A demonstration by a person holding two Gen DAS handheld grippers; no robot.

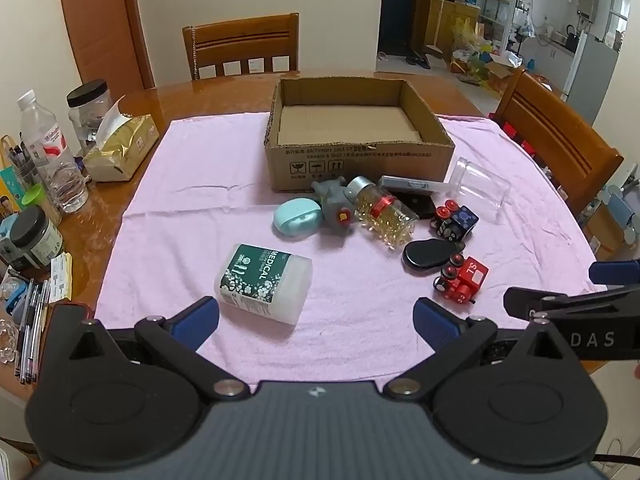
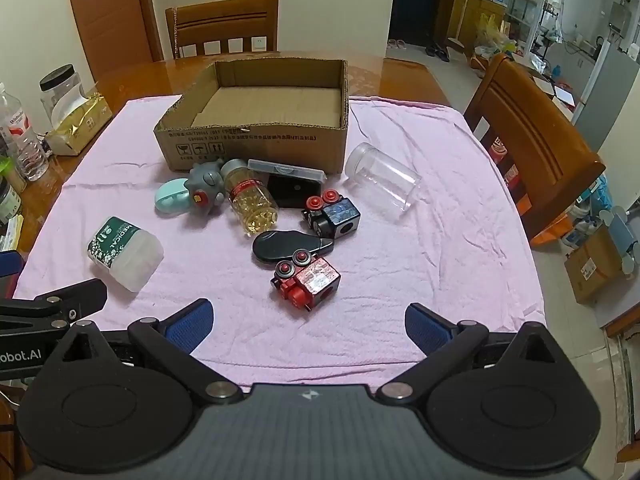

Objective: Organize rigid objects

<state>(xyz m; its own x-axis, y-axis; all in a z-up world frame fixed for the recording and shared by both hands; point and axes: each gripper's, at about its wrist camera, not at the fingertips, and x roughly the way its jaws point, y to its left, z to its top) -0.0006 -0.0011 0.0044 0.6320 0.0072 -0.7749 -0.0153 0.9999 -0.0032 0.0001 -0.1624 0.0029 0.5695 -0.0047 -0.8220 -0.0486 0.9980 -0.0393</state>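
An open cardboard box [image 1: 360,160] [image 2: 256,146] stands at the back of the pink towel [image 1: 200,208] [image 2: 440,248]. In front of it lie a green-labelled medical bottle [image 1: 264,282] [image 2: 124,252], a teal case [image 1: 298,218] [image 2: 172,198], a grey toy [image 1: 336,204] [image 2: 206,190], a capsule bottle [image 1: 384,212] [image 2: 250,204], a clear jar [image 1: 478,188] [image 2: 384,182], a black oval case [image 1: 430,252] [image 2: 288,246], a blue toy car [image 1: 456,220] [image 2: 332,216] and a red toy car [image 1: 462,280] [image 2: 308,280]. My left gripper [image 1: 316,322] is open just short of the medical bottle. My right gripper [image 2: 308,320] is open just short of the red car.
A tissue pack [image 1: 120,148], a water bottle [image 1: 52,156], jars [image 1: 86,112] and pens [image 1: 32,320] crowd the left table side. Wooden chairs stand behind the table [image 1: 242,46] and at its right [image 1: 560,140]. A flat clear case [image 2: 286,170] lies against the box front.
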